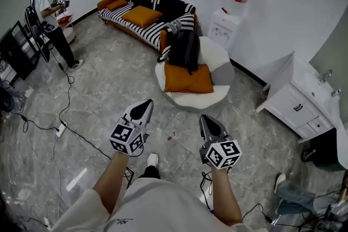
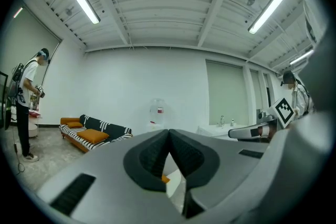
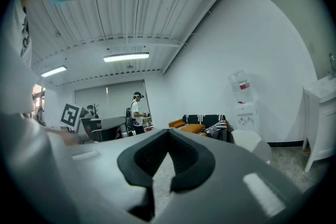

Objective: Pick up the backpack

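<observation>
Black backpack (image 1: 184,50) sits upright on round white chair (image 1: 219,58), far centre, behind orange cushion (image 1: 187,79). Striped sofa (image 1: 157,8) stands beyond, far left. Left gripper (image 1: 147,103) and right gripper (image 1: 206,119) held level in near foreground, pointing toward chair. Jaws of both pressed together, nothing between them. Backpack untouched, well apart from both. Pickup not begun: approach, grasp and lift all remain.

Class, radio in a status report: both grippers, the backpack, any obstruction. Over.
Left gripper shut, empty. Right gripper shut, empty. Backpack on round white chair, untouched. Nothing in the way.
</observation>
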`<move>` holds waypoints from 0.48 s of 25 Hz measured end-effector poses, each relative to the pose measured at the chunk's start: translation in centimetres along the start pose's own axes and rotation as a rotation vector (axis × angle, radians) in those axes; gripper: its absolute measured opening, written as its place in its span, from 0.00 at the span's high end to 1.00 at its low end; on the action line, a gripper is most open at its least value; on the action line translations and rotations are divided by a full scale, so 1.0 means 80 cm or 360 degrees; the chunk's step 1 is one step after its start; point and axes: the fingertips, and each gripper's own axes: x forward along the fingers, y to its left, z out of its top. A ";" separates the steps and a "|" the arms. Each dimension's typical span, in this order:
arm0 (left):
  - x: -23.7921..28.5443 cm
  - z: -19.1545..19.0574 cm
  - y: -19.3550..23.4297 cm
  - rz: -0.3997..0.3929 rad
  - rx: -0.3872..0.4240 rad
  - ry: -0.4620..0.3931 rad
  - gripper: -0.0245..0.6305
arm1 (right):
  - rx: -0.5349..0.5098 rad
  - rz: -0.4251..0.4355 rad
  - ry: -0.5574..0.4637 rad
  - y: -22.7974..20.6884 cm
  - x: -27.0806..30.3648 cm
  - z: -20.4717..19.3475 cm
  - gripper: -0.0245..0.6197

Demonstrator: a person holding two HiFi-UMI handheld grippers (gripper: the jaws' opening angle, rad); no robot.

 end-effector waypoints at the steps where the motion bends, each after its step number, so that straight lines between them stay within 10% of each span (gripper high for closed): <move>1: 0.007 0.001 0.008 -0.0008 0.0000 0.0002 0.97 | -0.0003 -0.0005 0.0000 -0.001 0.010 0.002 0.96; 12: 0.077 -0.002 0.092 -0.0096 -0.0038 0.0060 0.97 | 0.0009 -0.0097 0.0039 -0.023 0.102 0.004 0.96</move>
